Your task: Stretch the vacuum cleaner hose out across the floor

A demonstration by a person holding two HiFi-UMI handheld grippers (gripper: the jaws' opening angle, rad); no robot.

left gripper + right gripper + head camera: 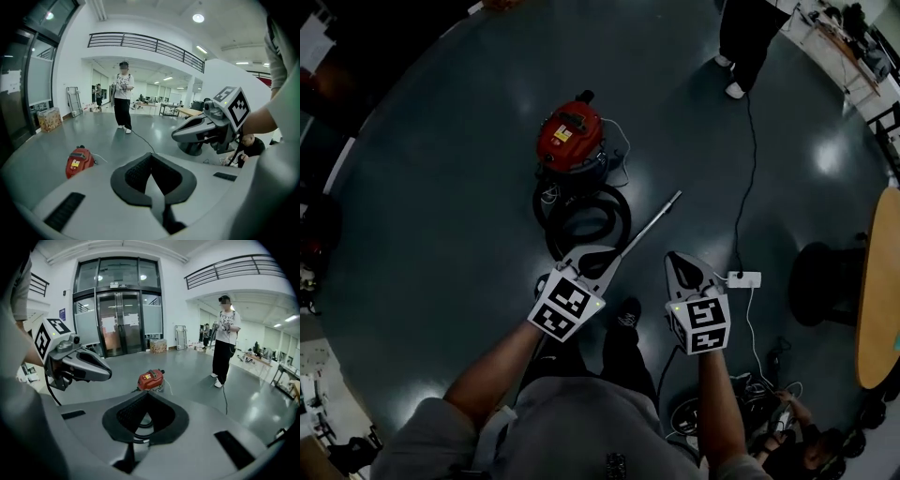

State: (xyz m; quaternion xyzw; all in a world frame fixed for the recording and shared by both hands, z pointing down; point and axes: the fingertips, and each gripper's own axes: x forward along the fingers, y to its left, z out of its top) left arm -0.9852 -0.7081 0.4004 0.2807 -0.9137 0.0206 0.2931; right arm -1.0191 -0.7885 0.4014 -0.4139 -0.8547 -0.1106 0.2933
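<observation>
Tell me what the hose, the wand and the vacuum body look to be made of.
The hose is matte black and lies in tight loops, so likely flexible plastic or rubber. The wand is pale, straight and slightly shiny, probably metal tubing. The vacuum body is glossy red with moulded contours, most likely plastic.

Dim, underexposed head view, bright ceiling-lit gripper views, strong fisheye distortion, dark vignetted corners

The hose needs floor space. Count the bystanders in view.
3: a standing person beyond the vacuum cleaner, a crouching person at the wearer's right, a distant person far back. More may be hidden.
</observation>
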